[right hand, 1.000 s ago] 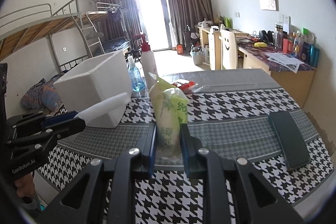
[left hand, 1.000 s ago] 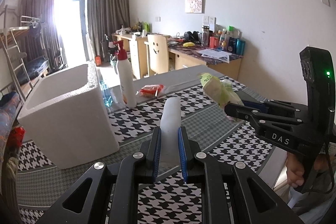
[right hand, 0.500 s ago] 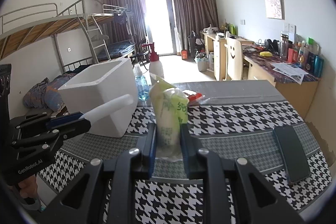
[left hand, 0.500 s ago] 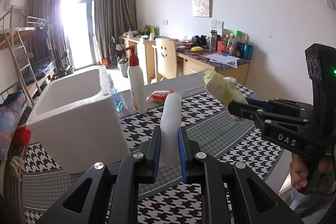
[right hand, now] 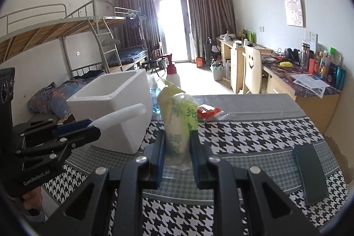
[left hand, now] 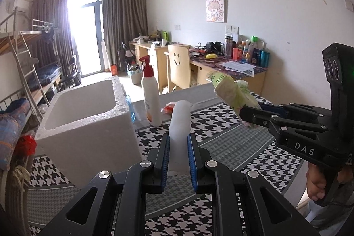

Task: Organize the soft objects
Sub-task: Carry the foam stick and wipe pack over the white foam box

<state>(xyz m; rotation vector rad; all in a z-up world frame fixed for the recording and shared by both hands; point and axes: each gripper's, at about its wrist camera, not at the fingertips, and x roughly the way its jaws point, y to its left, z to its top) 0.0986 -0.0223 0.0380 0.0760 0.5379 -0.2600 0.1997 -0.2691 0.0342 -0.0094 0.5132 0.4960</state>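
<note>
Lifted higher: left gripper (left hand: 178,156) clamping white foam tube (left hand: 179,125), right gripper (right hand: 176,154) clamping green packet (right hand: 177,116); next, over foam box (left hand: 86,116), release.

Daylight floods through balcony door (left hand: 88,30), blown-out glare washing floor. Room bright, shadows soft. Fisheye bends walls, dark vignette at corners. Near gripper parts slightly soft.

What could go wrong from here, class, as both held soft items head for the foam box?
1. The left hand-held gripper pinches the white foam roll only at its base; it may bend or slip.
2. The green packet in the right hand-held gripper looks squashy and could slide out.
3. Swinging toward the foam box could topple the red-capped bottle beside it.
</note>
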